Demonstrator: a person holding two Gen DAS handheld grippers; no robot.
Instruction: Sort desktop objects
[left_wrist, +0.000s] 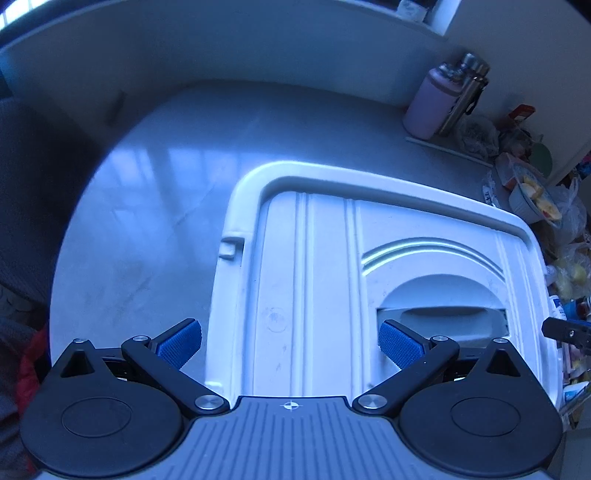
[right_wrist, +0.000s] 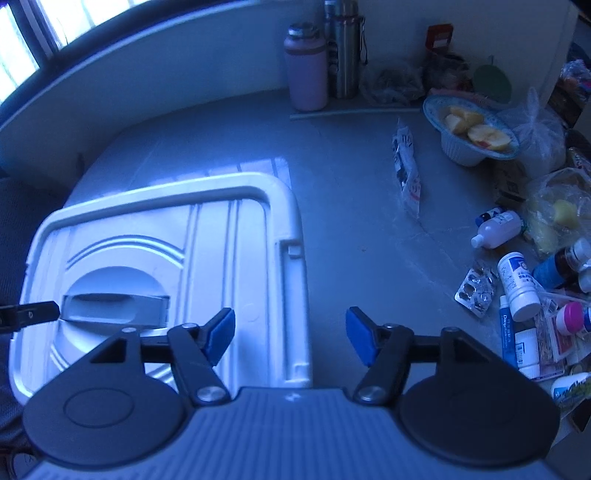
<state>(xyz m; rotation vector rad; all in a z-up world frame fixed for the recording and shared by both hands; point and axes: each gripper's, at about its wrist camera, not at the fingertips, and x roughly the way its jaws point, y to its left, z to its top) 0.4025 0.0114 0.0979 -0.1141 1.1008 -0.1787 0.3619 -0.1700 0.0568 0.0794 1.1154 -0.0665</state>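
Note:
A white lidded storage box (left_wrist: 325, 258) with a recessed grey handle (left_wrist: 439, 317) stands on the grey desk; it also shows in the right wrist view (right_wrist: 221, 236). My left gripper (left_wrist: 290, 345) is open and empty, hovering over the lid's near left part. My right gripper (right_wrist: 290, 336) is open and empty, over the box's right edge. Medicine bottles (right_wrist: 517, 284), a blister pack (right_wrist: 476, 290) and small tubes (right_wrist: 506, 325) lie scattered at the right. The other gripper's tip shows at the far edge of each view.
A pink bottle (right_wrist: 306, 70) and a steel flask (right_wrist: 345, 51) stand at the back wall. A bowl of fruit slices (right_wrist: 471, 129), plastic bags (right_wrist: 535, 125) and a wrapped packet (right_wrist: 408, 170) lie at the right. Bare desk (left_wrist: 147, 206) lies left of the box.

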